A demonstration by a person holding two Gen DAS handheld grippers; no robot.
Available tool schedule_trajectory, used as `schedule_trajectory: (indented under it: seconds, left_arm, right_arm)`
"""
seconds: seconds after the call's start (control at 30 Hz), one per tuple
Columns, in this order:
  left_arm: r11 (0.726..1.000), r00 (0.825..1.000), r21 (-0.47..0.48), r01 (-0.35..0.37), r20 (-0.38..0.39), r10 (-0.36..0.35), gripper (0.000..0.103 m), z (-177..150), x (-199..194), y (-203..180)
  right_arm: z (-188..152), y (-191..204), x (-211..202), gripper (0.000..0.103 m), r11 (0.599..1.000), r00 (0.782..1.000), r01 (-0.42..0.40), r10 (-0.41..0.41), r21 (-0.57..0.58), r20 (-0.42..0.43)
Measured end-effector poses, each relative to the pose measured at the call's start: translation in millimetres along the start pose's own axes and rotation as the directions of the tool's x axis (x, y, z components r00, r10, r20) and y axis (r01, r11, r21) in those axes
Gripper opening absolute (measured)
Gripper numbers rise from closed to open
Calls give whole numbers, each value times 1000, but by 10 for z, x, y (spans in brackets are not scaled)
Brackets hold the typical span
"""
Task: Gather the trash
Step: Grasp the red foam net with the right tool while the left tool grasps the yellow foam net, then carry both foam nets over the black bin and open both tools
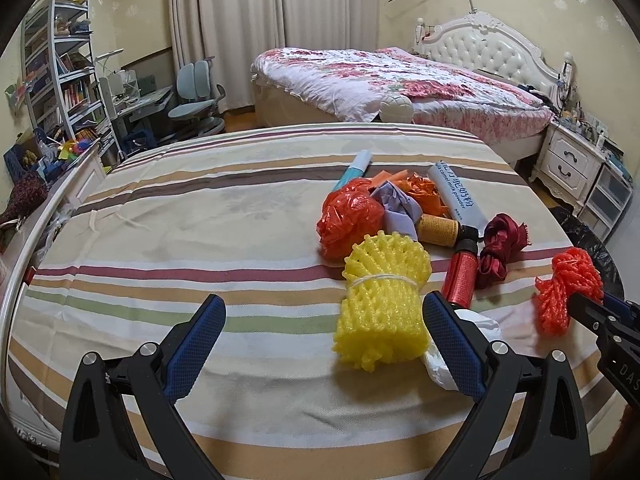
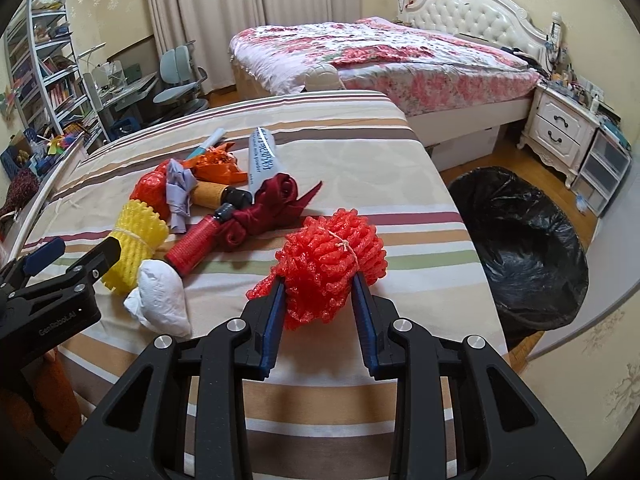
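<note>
Right tongs (image 2: pixel 319 286) clamped on the red foam net bundle (image 2: pixel 334 264), both blue pads pressed into its sides, bundle tied with a thin string and held over the striped bed (image 2: pixel 340 364) near its right edge. Same bundle (image 1: pixel 568 284) visible at the right edge of the left view, in the black tips of the right tongs (image 1: pixel 576 300).

Left tongs (image 1: pixel 325 312) wide open, nothing gripped. Yellow foam net bundle (image 1: pixel 382 304) lying on the striped bed (image 1: pixel 180 208) between the fingers, close against the right-hand pad, well apart from the left-hand one. Cannot tell whether that pad touches it.

Crumpled white tissue (image 2: pixel 160 298) just beside the yellow bundle (image 2: pixel 136 246), partly under the left tongs (image 2: pixel 74 254) in the right view.

Rest of the trash piled mid-bed: red plastic bag ball (image 1: pixel 348 216), lilac crumpled paper (image 1: pixel 398 208), orange paper scraps (image 1: pixel 422 188), white powder sachet (image 1: pixel 456 196), brown bottle (image 1: pixel 442 230) with black cap, red bottle (image 1: pixel 462 276), dark red ribbon (image 1: pixel 500 248), teal-and-white tube (image 1: pixel 354 168) at the back.

Bin lined with a black bag (image 2: pixel 524 240) on the floor, right of the striped bed, mouth open.
</note>
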State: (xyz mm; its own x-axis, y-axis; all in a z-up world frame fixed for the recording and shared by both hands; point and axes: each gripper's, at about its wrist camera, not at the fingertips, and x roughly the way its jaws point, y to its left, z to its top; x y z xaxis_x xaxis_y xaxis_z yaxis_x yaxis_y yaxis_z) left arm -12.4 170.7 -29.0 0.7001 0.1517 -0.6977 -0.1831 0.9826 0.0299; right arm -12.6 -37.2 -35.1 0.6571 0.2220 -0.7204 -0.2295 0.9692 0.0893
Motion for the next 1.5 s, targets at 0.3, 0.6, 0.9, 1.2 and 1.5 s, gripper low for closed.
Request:
schedule_trajectory:
  seconds: [0.3, 0.6, 0.9, 1.2, 1.5]
  left_arm:
    - [996, 995, 3, 92, -48, -91, 54, -81, 88, -2]
    - [993, 993, -2, 121, -12, -121, 38, -80, -48, -20]
    - [990, 987, -12, 143, 71, -141, 38, 55, -412, -21]
    - [975, 970, 35, 218, 103, -221, 38, 243, -466, -428]
    - [946, 947, 131, 297, 83, -309, 38, 376, -298, -1174]
  right_arm:
    - [-37, -66, 62, 32, 999, 1000, -21, 21, 24, -1]
    - [-39, -46, -7, 30, 1000, 999, -22, 22, 13, 23]
    - [47, -110, -227, 29, 1000, 996, -14, 12, 19, 85]
    - [155, -517, -383, 29, 996, 988, 62, -71, 72, 134]
    - [202, -1166, -391, 29, 975, 974, 149, -173, 165, 143]
